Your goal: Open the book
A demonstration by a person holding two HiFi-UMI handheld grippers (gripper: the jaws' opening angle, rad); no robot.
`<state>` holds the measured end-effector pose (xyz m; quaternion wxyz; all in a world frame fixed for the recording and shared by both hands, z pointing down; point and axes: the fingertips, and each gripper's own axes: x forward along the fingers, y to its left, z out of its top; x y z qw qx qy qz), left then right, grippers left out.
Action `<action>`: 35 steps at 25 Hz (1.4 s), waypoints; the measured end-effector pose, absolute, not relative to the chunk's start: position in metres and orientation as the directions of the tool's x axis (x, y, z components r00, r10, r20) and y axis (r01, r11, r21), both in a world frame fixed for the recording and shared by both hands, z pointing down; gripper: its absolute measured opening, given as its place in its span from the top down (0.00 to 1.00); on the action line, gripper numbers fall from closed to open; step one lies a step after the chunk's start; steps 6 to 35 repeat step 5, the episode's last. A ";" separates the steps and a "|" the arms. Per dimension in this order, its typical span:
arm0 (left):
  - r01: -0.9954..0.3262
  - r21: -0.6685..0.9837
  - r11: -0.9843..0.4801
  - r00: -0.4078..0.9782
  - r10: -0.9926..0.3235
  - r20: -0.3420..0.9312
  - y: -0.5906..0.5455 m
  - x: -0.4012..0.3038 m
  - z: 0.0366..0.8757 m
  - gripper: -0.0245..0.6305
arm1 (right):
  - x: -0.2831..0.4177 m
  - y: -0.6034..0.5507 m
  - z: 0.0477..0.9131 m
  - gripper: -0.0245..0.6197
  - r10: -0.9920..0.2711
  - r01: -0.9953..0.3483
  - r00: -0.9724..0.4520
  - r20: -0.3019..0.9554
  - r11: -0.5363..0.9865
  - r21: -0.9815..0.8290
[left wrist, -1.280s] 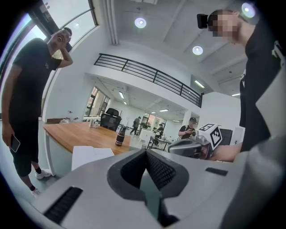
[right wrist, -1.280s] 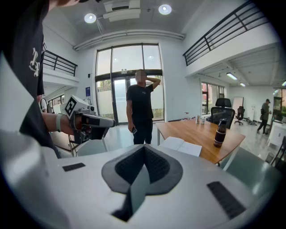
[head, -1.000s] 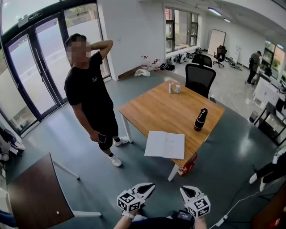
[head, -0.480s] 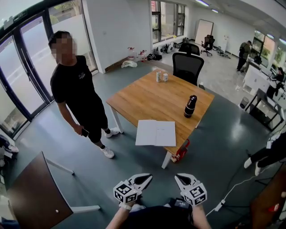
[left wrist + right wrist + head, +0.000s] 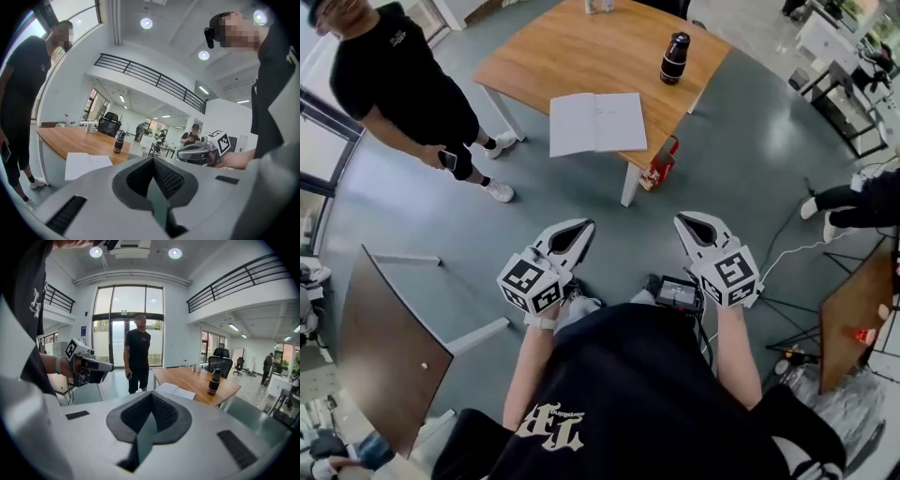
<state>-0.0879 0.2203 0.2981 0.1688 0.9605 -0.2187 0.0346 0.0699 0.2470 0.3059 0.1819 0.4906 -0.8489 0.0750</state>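
My left gripper [image 5: 578,228] and right gripper [image 5: 688,223] sit side by side before my body, aimed toward the table [image 5: 546,58]. Both pairs of jaws are closed and empty, well apart from the book [image 5: 597,122].

- A wooden table [image 5: 572,47] is seen on a grey floor, standing on white legs.
- A black bottle [image 5: 675,58] is set upright near the table's right corner.
- Two small cans [image 5: 600,6] are placed close together at the table's far edge.
- A red object [image 5: 661,161] is propped against the leg under the table's near corner.
- A person in black [image 5: 398,80] is stood off the table's left edge, with a phone [image 5: 447,159] held at the hip.
- A dark brown table [image 5: 380,347] is seen well apart, to the lower left.
- A white cable [image 5: 792,251] is trailed across the floor at the right.
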 end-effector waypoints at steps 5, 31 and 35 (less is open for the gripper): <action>-0.429 0.308 -0.849 0.903 -0.397 0.165 0.220 -0.084 0.312 0.95 | 0.082 0.248 0.318 0.98 -0.814 -0.873 -0.433 0.387 0.486 0.045; -0.429 0.308 -0.849 0.903 -0.397 0.165 0.220 -0.084 0.312 0.95 | 0.082 0.248 0.318 0.98 -0.814 -0.873 -0.433 0.387 0.486 0.045; -0.429 0.308 -0.849 0.903 -0.397 0.165 0.220 -0.084 0.312 0.95 | 0.082 0.248 0.318 0.98 -0.814 -0.873 -0.433 0.387 0.486 0.045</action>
